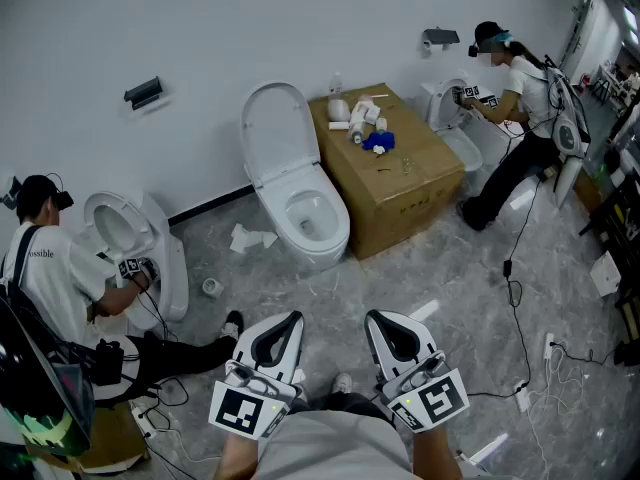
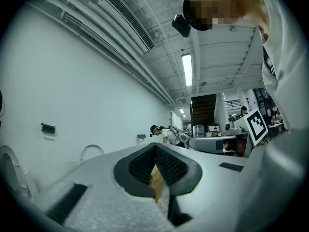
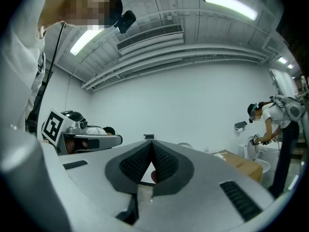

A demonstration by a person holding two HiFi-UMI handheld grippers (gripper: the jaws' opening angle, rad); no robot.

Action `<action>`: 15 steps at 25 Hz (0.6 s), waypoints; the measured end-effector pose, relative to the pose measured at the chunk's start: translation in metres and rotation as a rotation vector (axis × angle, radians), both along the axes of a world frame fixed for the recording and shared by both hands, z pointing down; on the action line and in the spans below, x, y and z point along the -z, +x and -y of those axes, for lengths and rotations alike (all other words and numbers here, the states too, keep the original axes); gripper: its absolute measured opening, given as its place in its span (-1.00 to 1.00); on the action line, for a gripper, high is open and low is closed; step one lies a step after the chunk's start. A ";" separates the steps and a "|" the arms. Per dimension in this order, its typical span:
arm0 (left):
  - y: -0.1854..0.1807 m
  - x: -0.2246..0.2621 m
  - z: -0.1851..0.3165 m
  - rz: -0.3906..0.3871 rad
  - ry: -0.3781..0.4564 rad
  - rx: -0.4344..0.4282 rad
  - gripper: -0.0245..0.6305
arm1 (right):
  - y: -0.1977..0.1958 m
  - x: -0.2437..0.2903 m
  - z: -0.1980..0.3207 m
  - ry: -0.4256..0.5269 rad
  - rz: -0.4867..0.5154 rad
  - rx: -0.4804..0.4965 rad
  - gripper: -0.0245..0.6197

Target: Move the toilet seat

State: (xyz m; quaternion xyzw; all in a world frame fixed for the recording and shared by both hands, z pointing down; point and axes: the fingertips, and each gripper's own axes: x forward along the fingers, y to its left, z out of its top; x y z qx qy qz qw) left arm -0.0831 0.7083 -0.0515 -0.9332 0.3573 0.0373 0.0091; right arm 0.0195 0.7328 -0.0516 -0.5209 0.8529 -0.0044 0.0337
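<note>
You held the left tongs [image 1: 278, 336] and right tongs [image 1: 396, 336] pressed together and empty, well apart from the toilet seat [image 1: 338, 218] on the bowl beside the cardboard box [image 1: 400, 183], so reaching in unopened could have merely knocked it.

Centre: toilet [image 1: 305, 256] with raised lid [image 1: 275, 133], both smooth, glossy white; beside it a matt brown cardboard box [image 1: 400, 183]. Floor [image 1: 450, 298]: grey, marbled, stone-like, with a faint sheen. Left gripper [image 1: 284, 320] and right gripper [image 1: 384, 318]: matt white plastic shells with dark ribbed pads [image 2: 174, 166].
</note>
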 end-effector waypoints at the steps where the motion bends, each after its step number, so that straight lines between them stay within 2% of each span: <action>1: 0.002 0.000 0.001 0.001 0.002 0.000 -0.89 | 0.002 0.000 0.000 0.000 0.000 -0.002 -0.89; 10: 0.023 -0.002 0.005 0.008 -0.001 0.022 -0.89 | 0.023 0.002 0.005 0.030 0.030 -0.002 -0.89; 15: 0.029 0.001 0.006 0.006 -0.005 0.044 -0.89 | 0.027 -0.001 0.011 0.022 0.005 0.033 -0.89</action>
